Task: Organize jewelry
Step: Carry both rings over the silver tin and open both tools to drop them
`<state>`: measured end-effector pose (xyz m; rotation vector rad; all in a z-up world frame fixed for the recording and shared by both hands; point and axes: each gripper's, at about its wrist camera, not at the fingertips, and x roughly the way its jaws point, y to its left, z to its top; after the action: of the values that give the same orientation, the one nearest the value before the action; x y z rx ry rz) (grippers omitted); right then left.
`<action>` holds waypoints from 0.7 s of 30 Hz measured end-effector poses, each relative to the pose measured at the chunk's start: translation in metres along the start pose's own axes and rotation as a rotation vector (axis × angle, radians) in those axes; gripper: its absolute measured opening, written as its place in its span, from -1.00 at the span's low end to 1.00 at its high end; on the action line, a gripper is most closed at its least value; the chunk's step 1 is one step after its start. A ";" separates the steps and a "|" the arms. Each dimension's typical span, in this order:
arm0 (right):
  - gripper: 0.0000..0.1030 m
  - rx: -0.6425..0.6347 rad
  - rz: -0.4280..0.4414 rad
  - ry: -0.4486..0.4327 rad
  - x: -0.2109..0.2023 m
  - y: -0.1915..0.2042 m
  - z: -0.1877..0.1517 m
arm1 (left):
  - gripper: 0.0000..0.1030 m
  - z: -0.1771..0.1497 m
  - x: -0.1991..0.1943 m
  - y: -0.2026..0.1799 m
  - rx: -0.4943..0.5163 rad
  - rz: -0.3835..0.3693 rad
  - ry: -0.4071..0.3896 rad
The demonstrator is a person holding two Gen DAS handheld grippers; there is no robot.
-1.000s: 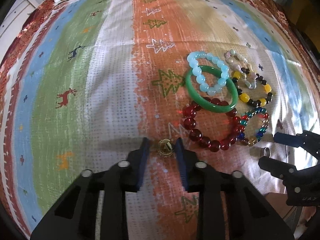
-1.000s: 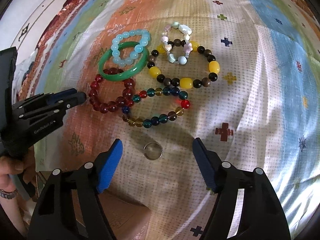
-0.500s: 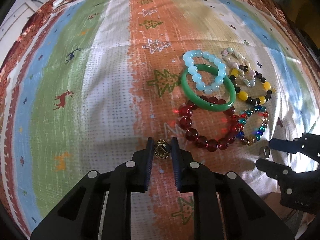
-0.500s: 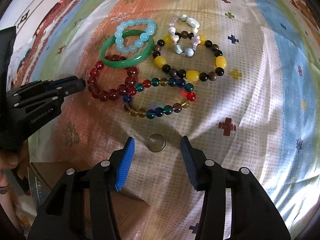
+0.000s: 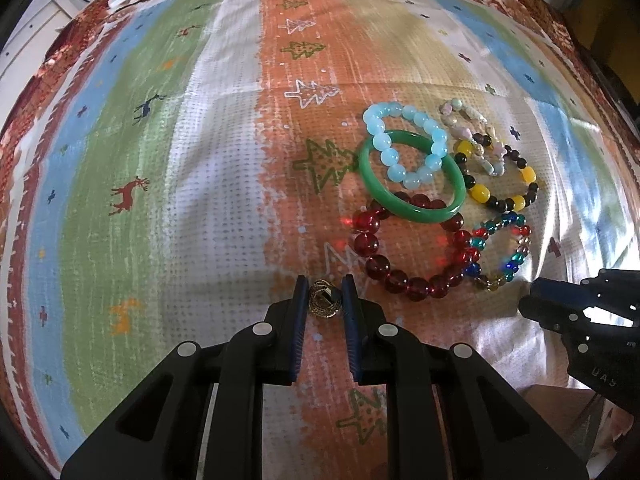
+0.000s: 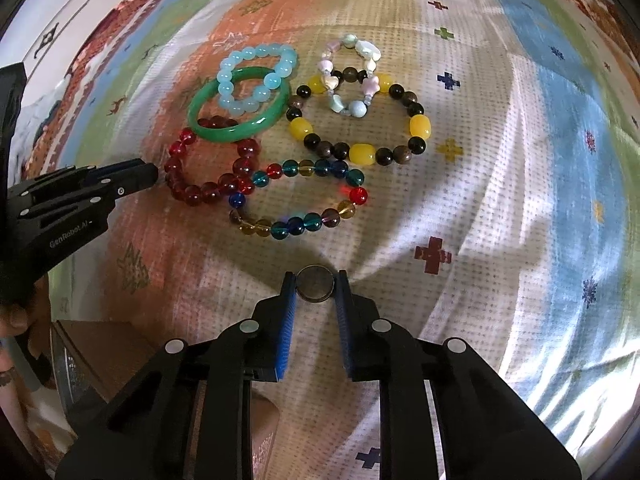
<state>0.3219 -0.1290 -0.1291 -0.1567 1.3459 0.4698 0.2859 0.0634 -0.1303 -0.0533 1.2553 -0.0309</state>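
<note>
Left fingers point(image 5: 324, 298) pinching ornate gold ring point(image 5: 323, 299), right fingers point(image 6: 315, 288) pinching plain silver band point(image 6: 315, 283); tip-only grips, likely slip on lift.

A home setting, likely a bed or table draped in cloth.

A wrinkled, striped fabric cover point(image 5: 224, 168) printed with reindeer, trees and crosses fills both views; a white panelled cabinet point(image 6: 60, 24) stands beyond it, and a brown cardboard box point(image 6: 116, 352) sits beside it.

Striped patterned cloth point(image 5: 224, 184) under clustered bracelets point(image 6: 276, 140) and rings point(image 6: 315, 283)
</note>
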 end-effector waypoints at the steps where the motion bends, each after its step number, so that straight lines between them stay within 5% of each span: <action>1: -0.61 -0.004 -0.003 -0.003 -0.002 0.002 -0.002 | -0.68 0.000 -0.002 0.000 -0.002 0.001 -0.004; 17: -0.61 -0.074 0.000 -0.175 -0.069 0.046 -0.029 | -0.68 -0.010 -0.058 -0.010 -0.034 -0.020 -0.110; 21: -0.61 -0.101 0.033 -0.211 -0.085 0.056 -0.041 | -0.68 -0.022 -0.080 -0.011 -0.073 -0.098 -0.139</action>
<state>0.2494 -0.1145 -0.0477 -0.1633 1.1202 0.5669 0.2402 0.0564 -0.0607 -0.1775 1.1144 -0.0654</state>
